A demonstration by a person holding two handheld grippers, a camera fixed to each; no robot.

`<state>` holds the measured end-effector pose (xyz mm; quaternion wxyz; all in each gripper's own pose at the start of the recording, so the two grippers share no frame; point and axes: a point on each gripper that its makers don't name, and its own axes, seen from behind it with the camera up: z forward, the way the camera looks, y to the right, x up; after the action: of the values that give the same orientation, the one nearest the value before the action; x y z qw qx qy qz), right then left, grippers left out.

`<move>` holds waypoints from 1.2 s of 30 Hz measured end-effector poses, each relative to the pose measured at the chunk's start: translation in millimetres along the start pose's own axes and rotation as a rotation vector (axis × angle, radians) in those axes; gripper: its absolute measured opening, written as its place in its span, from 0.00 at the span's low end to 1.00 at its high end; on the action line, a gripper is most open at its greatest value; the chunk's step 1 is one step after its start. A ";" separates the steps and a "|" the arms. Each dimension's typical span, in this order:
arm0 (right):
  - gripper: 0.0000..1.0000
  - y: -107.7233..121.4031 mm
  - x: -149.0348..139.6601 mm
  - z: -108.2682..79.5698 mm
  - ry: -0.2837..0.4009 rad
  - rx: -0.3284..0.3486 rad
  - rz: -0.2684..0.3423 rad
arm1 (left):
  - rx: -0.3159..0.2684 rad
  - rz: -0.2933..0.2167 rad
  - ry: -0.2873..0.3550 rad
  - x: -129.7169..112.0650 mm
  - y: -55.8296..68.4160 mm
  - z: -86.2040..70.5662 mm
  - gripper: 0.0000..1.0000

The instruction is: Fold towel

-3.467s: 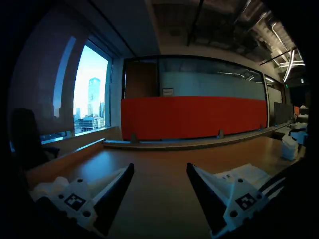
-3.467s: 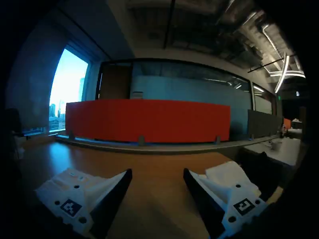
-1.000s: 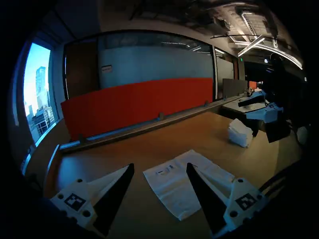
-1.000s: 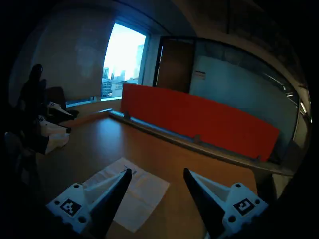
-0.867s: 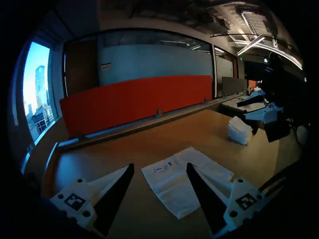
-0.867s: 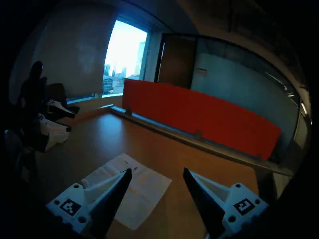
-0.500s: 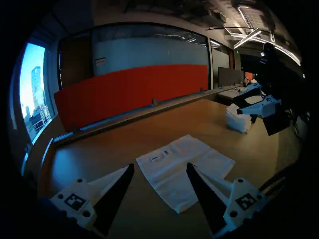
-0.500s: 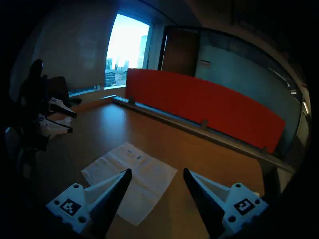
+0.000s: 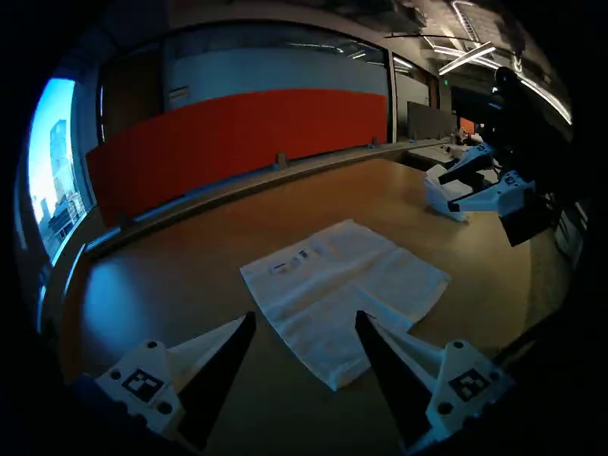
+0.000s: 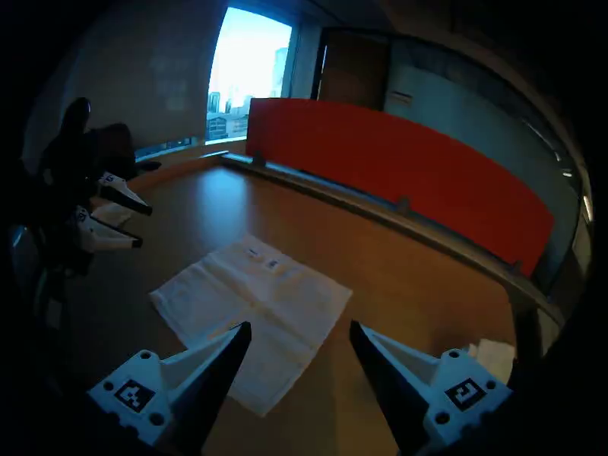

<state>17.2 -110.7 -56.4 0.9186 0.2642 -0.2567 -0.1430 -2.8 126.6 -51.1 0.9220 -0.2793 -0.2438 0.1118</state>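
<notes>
A white towel (image 9: pixel 342 285) lies spread flat on the wooden table (image 9: pixel 175 281), with small tags near its far edge. In the left gripper view my left gripper (image 9: pixel 304 323) is open, hovering above the towel's near corner with nothing between its fingers. The right gripper (image 9: pixel 475 182) appears farther off at the right there, held by a person and open. In the right gripper view the towel (image 10: pixel 254 300) lies just ahead of my open right gripper (image 10: pixel 299 333). The left gripper (image 10: pixel 125 216) stands open at the far left of that view.
A stack of folded white cloth (image 9: pixel 441 199) sits on the table behind the right gripper. A long orange partition (image 9: pixel 243 137) runs along the table's far edge. A bright window (image 10: pixel 247 72) is at one end. Another white cloth (image 10: pixel 494 357) lies at the right.
Both grippers have tilted down and moved closer to the towel, so it now sits larger and lower in each view. Both stay open.
</notes>
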 end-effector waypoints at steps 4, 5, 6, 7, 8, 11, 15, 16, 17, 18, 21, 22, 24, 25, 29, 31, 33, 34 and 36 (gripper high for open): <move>1.00 -6.2 -17.3 8.3 -0.028 0.018 -0.002 | -0.025 0.013 -0.038 -16.2 7.8 8.3 0.97; 1.00 -7.9 -22.1 10.6 -0.036 0.023 -0.003 | -0.030 0.016 -0.048 -20.7 9.5 10.5 0.97; 1.00 -9.1 -26.5 12.4 -0.045 0.026 -0.004 | -0.034 0.015 -0.056 -24.1 10.7 12.2 0.97; 1.00 -10.2 -31.0 14.1 -0.053 0.030 -0.006 | -0.038 0.015 -0.063 -27.5 12.0 13.8 0.97; 1.00 -11.5 -36.0 16.1 -0.063 0.034 -0.007 | -0.043 0.015 -0.071 -31.3 13.4 15.7 0.97; 1.00 -15.3 -48.8 20.7 -0.090 0.046 -0.010 | -0.054 0.009 -0.093 -40.9 17.2 20.6 0.97; 1.00 -20.3 -62.9 27.7 -0.115 0.062 -0.011 | -0.062 0.004 -0.114 -51.2 19.5 26.9 0.97; 1.00 -21.3 -66.1 29.3 -0.121 0.064 -0.011 | -0.064 0.002 -0.119 -53.8 20.0 28.5 0.97; 1.00 -22.5 -69.7 31.2 -0.127 0.068 -0.011 | -0.066 0.000 -0.125 -56.7 20.5 30.2 0.97; 1.00 -23.7 -72.6 32.5 -0.132 0.071 -0.009 | -0.068 -0.001 -0.131 -59.5 21.2 31.7 0.97; 1.00 -27.6 -81.7 36.1 -0.148 0.081 -0.006 | -0.074 -0.004 -0.149 -68.0 23.6 36.1 0.97; 1.00 -28.9 -84.6 37.0 -0.154 0.085 -0.006 | -0.077 -0.004 -0.155 -70.6 24.5 37.3 0.97; 1.00 -31.7 -91.0 38.8 -0.165 0.092 -0.007 | -0.083 -0.003 -0.166 -75.6 26.4 39.7 0.97; 1.00 -33.0 -94.1 39.5 -0.171 0.096 -0.007 | -0.086 -0.003 -0.171 -77.8 27.3 40.9 0.97; 1.00 -38.9 -105.3 41.5 -0.193 0.115 -0.008 | -0.093 -0.004 -0.191 -86.0 29.1 45.1 0.97; 1.00 -40.4 -109.0 42.1 -0.200 0.120 -0.008 | -0.098 -0.010 -0.201 -89.2 29.9 46.7 0.97; 1.00 -41.6 -113.4 42.7 -0.208 0.124 -0.007 | -0.102 -0.017 -0.211 -92.5 30.9 48.2 0.97; 1.00 -41.9 -115.6 42.9 -0.213 0.126 -0.007 | -0.104 -0.020 -0.216 -94.1 31.5 48.8 0.97; 1.00 -42.8 -120.1 43.5 -0.222 0.129 -0.006 | -0.109 -0.024 -0.226 -97.5 32.6 49.9 0.98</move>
<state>-111.4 -115.8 -96.2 0.8652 0.3062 -0.3646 -0.1571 -114.1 142.8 -71.2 0.8734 -0.3114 -0.3553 0.1180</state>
